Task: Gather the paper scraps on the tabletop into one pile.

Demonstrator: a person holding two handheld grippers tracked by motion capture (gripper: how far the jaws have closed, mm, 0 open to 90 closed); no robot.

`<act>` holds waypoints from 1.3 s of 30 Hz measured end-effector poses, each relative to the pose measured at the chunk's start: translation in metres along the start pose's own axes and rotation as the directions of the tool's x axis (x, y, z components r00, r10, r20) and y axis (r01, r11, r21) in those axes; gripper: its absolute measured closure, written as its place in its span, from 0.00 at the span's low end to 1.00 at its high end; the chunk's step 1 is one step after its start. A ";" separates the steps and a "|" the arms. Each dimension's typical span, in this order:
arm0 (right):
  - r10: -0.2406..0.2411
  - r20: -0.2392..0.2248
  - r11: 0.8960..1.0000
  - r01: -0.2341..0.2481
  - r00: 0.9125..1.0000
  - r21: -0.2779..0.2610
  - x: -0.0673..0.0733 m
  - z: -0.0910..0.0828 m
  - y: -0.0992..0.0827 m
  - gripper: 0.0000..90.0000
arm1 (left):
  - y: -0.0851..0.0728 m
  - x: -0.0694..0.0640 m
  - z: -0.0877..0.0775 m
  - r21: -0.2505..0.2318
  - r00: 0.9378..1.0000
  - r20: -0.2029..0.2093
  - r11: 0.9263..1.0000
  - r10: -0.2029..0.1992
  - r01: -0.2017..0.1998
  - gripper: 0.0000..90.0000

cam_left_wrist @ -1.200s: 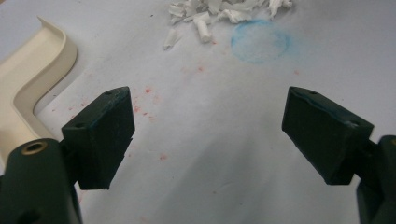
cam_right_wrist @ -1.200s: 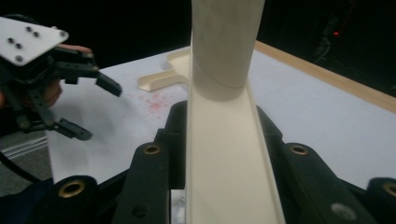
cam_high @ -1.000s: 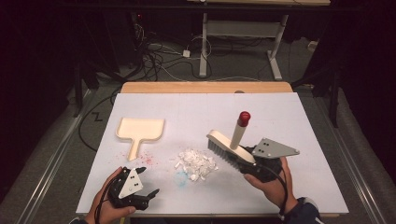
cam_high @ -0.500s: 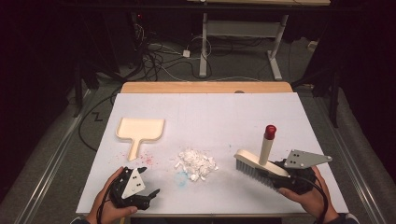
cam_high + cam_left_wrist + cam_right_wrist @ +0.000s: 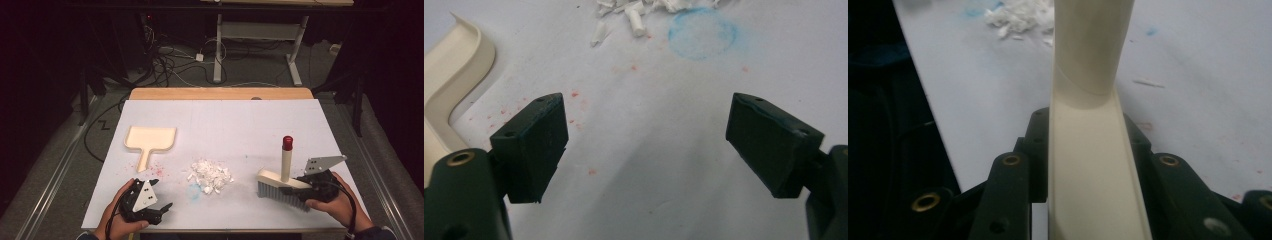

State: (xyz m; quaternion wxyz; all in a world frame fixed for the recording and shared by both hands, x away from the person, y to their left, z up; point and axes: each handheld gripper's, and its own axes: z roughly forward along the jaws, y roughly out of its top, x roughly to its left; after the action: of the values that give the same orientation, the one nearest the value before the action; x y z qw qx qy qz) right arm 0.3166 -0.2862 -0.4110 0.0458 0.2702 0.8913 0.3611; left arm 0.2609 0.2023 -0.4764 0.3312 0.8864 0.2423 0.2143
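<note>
Cream brush (image 5: 282,186) with red-tipped upright handle, bristles down, right of white scraps (image 5: 210,175).

both grippers are black with brass screws, grey three-cornered plates (image 5: 324,163) and trailing black cables.

The left tongs (image 5: 161,207) rest low with jaws spread wide, while the right tongs (image 5: 300,184) are clamped tight
</note>
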 end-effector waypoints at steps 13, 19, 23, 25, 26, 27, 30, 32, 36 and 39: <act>0.055 0.055 0.986 -0.062 0.997 0.154 -0.077 0.020 0.020 0.51 | 0.001 0.000 0.003 0.004 1.000 0.017 1.000 -0.005 0.005 0.18; -0.008 0.254 0.982 -0.039 0.967 0.182 -0.089 0.014 0.029 0.52 | 0.003 0.000 0.007 0.007 1.000 0.023 1.000 -0.005 0.005 0.18; -0.035 0.388 0.998 0.013 0.921 0.058 -0.077 0.006 0.029 0.50 | 0.004 0.000 0.007 0.001 1.000 0.014 1.000 -0.006 0.006 0.18; -0.030 0.434 0.998 0.049 0.900 -0.031 -0.063 0.004 0.026 0.46 | 0.004 0.000 0.006 -0.002 1.000 0.009 1.000 -0.009 0.009 0.18; -0.033 0.449 0.995 0.072 0.893 -0.069 -0.054 0.004 0.023 0.45 | 0.004 -0.001 0.005 -0.004 1.000 0.003 1.000 -0.008 0.008 0.18; -0.031 0.471 0.989 0.094 0.881 -0.111 -0.043 0.003 0.019 0.43 | 0.004 -0.001 0.004 -0.005 1.000 -0.001 1.000 -0.005 0.005 0.18; -0.015 0.478 0.972 0.125 0.878 -0.200 -0.019 0.000 0.009 0.38 | 0.005 -0.002 0.001 -0.022 1.000 -0.025 1.000 0.011 -0.011 0.18; 0.028 0.493 0.955 0.122 0.870 -0.271 -0.002 -0.002 -0.001 0.33 | 0.004 -0.002 -0.001 -0.032 0.999 -0.032 0.999 0.008 -0.009 0.18; 0.051 0.504 0.948 0.117 0.862 -0.296 0.023 0.004 -0.021 0.30 | 0.001 -0.003 -0.004 -0.040 0.999 -0.048 0.999 0.007 -0.009 0.18; 0.038 0.511 0.954 0.120 0.859 -0.274 0.035 0.012 -0.029 0.29 | 0.002 -0.004 -0.004 -0.033 0.999 -0.045 0.999 0.016 -0.017 0.18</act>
State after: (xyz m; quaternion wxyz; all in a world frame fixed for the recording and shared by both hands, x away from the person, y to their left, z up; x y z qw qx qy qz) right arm 0.2773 -0.2785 -0.4351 0.3279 0.3270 0.7885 0.4047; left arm 0.2559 0.2008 -0.4735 0.3387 0.8777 0.2386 0.2407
